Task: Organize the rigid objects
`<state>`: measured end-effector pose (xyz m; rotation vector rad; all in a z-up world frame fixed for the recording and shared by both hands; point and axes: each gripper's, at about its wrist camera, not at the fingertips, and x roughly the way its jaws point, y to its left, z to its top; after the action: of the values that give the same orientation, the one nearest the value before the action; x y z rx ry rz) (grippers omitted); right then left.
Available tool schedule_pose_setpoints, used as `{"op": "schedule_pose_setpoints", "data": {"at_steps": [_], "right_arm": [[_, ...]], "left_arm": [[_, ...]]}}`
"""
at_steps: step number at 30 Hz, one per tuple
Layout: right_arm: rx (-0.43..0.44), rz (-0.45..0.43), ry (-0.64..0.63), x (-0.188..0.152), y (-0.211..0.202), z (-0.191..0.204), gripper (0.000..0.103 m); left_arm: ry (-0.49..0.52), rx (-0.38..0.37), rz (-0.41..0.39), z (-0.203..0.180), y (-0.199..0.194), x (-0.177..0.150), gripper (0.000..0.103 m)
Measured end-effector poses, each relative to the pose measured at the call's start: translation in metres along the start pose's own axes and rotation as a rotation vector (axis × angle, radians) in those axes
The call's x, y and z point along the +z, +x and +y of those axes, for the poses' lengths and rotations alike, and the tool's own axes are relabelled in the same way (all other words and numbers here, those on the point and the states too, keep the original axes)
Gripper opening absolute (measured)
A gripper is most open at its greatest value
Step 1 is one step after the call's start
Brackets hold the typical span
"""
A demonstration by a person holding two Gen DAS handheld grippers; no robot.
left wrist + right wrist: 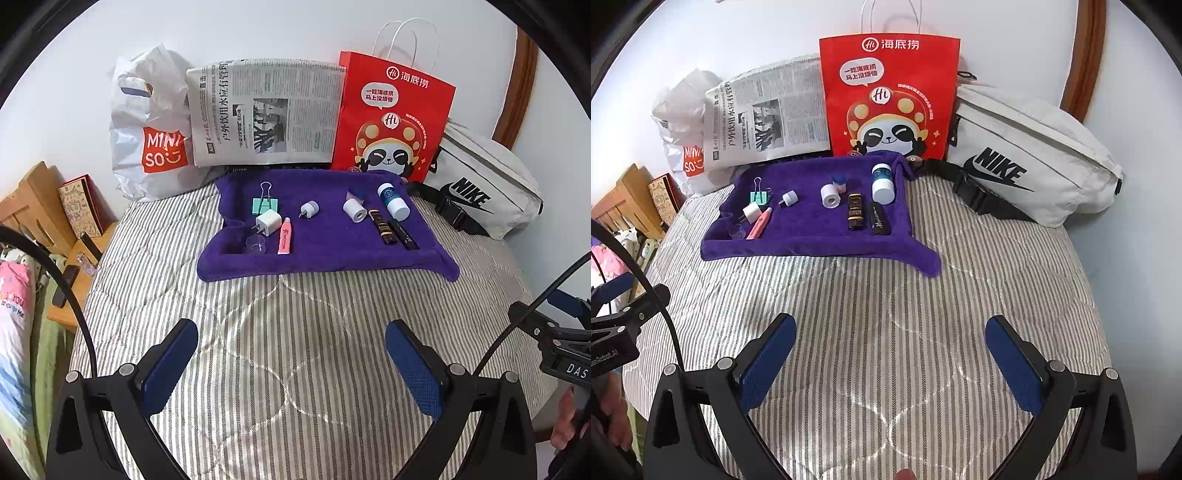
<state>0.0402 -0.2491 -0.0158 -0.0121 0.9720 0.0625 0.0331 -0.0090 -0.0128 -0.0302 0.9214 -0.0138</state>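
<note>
Both grippers, left gripper (291, 363) and right gripper (891, 360), hover level at frame bottom over the striped quilt (288, 332), jaws spread wide and empty, aimed at the purple towel (325, 247).

MINISO on white plastic bag (155, 147); NIKE on white waist bag (1027, 162); 海底捞 on red paper bag (886, 96).

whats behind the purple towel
Propped against the wall behind the purple towel: a folded newspaper and a red Haidilao paper bag. The towel's raised back edge hides their bottoms, and what the bag holds cannot be seen.
</note>
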Motion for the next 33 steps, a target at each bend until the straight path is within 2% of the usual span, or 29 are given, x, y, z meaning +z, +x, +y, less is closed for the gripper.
{"op": "schedule_pose_setpoints", "data": {"at_steps": [33], "right_arm": [[0.016, -0.023, -0.007, -0.006, -0.016, 0.0, 0.101]], "left_arm": [[0.023, 0.016, 0.006, -0.004, -0.009, -0.005, 0.102]]}}
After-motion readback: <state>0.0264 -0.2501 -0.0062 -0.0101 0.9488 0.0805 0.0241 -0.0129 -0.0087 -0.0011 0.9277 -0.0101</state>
